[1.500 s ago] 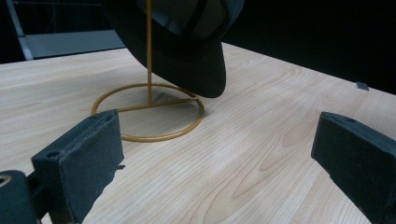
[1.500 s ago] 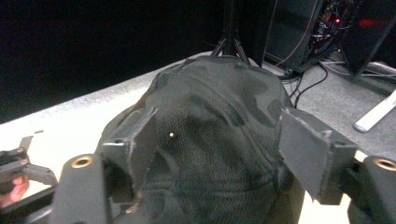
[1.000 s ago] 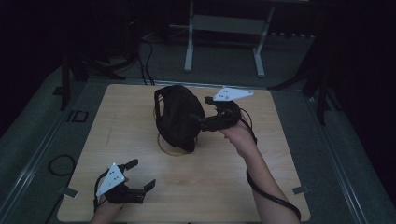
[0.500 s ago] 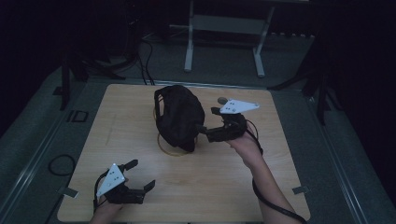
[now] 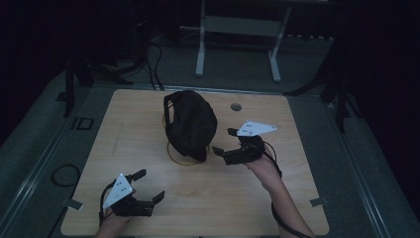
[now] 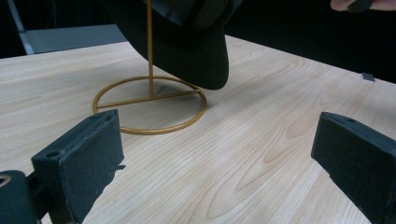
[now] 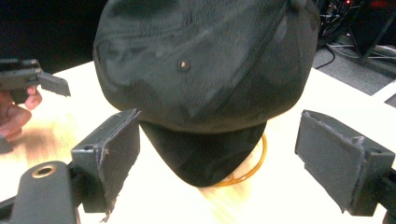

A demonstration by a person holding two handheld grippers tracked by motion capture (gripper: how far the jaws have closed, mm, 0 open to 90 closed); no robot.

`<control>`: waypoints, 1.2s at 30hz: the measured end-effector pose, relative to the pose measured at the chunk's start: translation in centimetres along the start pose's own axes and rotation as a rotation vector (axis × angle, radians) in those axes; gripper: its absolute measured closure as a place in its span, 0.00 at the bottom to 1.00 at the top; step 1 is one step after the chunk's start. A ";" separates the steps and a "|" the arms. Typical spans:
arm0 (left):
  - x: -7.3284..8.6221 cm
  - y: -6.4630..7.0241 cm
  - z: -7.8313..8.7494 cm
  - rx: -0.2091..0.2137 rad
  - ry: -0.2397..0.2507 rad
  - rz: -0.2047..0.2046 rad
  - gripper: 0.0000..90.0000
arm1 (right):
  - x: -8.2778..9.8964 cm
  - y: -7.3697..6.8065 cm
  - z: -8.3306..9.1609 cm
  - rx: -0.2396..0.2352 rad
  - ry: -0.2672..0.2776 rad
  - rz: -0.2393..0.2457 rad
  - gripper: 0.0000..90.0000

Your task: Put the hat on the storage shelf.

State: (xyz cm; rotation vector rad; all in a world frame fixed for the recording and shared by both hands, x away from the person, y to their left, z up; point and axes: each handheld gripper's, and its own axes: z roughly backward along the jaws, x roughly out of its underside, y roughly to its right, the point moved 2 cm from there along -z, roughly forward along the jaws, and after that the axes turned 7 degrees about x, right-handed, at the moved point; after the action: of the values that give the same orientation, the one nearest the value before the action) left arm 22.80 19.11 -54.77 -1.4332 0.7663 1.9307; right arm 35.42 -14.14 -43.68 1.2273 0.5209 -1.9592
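A black cap (image 5: 190, 124) hangs on a gold wire stand (image 5: 179, 157) in the middle of the wooden table (image 5: 307, 198). My right gripper (image 5: 223, 141) is open just right of the cap's brim, pointing at it, with nothing between its jaws. In the right gripper view the cap (image 7: 201, 70) sits ahead between the open jaws, its brim over the stand's ring (image 7: 254, 165). My left gripper (image 5: 150, 184) rests open near the front left edge, apart from the cap. In the left gripper view the stand's ring (image 6: 149, 105) and the brim (image 6: 196, 56) lie ahead.
A small round hole (image 5: 236, 106) sits in the table behind the right gripper. A white metal frame (image 5: 237, 29) and cables (image 5: 153, 59) lie on the floor beyond the far edge. Dark floor surrounds the table.
My right gripper has drawn back from the cap's side toward the near edge and a little lower. The left gripper and the cap have stayed put.
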 end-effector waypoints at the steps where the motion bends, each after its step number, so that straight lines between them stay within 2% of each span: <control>1: 0.0 0.0 0.0 -0.001 -0.003 -0.002 0.03 | 0.2 0.0 0.0 0.001 0.000 0.001 0.15; 11: 0.2 -0.1 -0.1 -0.006 -0.010 0.001 0.03 | 2.4 -0.5 0.1 -0.019 -0.011 0.004 0.16; 16: 0.3 -0.2 -0.2 -0.009 -0.013 0.004 0.03 | 3.4 -0.6 0.1 -0.029 -0.013 -0.010 0.16; 29: 0.5 -0.3 -0.3 -0.009 -0.034 0.012 0.03 | 6.3 -1.4 -0.6 -0.069 -0.030 -0.010 0.16; 36: 0.5 -0.3 -0.3 -0.010 -0.034 0.014 0.03 | 8.0 -1.6 -0.8 -0.087 -0.045 0.013 0.16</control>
State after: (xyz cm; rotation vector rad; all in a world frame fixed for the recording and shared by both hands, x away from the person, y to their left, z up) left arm 23.12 19.17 -55.40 -1.4009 0.7537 1.9677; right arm 32.63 -15.65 -51.29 1.1275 0.5684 -1.9280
